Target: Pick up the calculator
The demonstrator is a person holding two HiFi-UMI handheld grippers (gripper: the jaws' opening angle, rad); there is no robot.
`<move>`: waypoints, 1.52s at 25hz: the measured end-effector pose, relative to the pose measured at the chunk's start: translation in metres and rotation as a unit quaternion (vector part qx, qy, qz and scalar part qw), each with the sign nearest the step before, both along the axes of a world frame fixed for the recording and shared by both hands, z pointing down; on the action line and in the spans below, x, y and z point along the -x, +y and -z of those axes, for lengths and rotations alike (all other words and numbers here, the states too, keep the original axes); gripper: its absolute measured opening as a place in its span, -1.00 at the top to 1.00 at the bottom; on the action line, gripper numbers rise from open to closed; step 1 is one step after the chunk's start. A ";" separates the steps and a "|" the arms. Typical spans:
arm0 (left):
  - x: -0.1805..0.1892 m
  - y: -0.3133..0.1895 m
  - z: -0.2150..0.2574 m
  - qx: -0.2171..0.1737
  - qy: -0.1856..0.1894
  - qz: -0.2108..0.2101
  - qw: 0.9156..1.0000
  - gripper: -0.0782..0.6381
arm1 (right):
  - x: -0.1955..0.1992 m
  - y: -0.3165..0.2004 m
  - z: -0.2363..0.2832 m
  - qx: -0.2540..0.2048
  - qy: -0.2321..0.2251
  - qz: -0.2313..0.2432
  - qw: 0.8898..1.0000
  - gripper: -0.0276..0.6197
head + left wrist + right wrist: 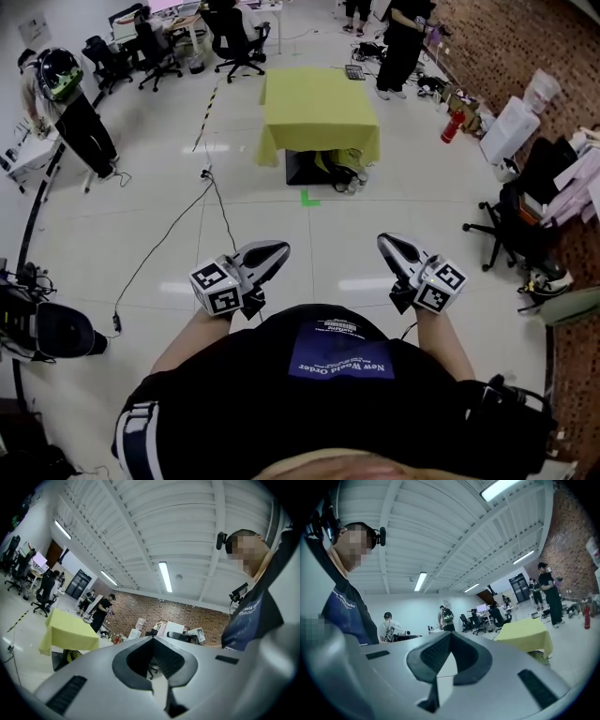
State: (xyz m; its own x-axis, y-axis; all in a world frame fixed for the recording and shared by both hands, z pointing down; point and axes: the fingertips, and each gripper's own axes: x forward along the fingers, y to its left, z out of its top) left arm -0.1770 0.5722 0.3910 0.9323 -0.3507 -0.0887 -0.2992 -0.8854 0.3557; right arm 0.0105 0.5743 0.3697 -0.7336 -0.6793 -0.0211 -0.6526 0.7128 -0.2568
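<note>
- The person's dark shirt (337,375) is filling the bottom of the head view, with both forearms reaching forward from it.
- The left gripper (278,249) and the right gripper (386,244) are pointing level and ahead, side by side above bare floor. Each is showing its jaws pressed together at the tips, with nothing between them.
- The yellow-clothed table (319,112) is standing well ahead. A small dark keyed thing is lying at its far edge, probably the calculator (354,72), though it is too small to be sure.
- Judging by this, the approach is the step in hand, and nothing is being grasped yet.
- The next move is calling for getting close to the table, spreading one gripper's jaws and lowering them around the calculator.
</note>
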 end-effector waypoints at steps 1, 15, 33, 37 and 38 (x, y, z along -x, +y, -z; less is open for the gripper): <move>0.007 -0.009 0.000 0.003 0.004 0.006 1.000 0.76 | 0.007 -0.009 -0.001 0.004 0.003 0.002 1.000 0.96; 0.015 -0.098 -0.016 0.020 0.001 0.081 0.997 0.76 | 0.003 -0.125 -0.019 0.013 0.020 0.046 0.999 0.96; -0.137 -0.255 0.014 0.027 0.000 0.148 0.989 0.76 | -0.139 -0.304 -0.002 -0.007 -0.008 0.133 0.991 0.96; -0.145 -0.287 0.011 0.034 -0.001 0.138 0.990 0.76 | -0.148 -0.328 -0.009 0.001 -0.004 0.124 0.992 0.96; -0.146 -0.295 0.009 0.036 0.002 0.134 0.990 0.76 | -0.148 -0.335 -0.010 0.005 -0.004 0.119 0.993 0.96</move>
State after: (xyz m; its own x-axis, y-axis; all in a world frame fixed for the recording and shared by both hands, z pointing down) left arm -0.0315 0.2770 0.3815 0.8049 -0.5907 -0.0574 -0.5186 -0.7471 0.4159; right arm 0.1585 0.2388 0.3801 -0.8736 -0.4861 -0.0215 -0.4632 0.8445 -0.2688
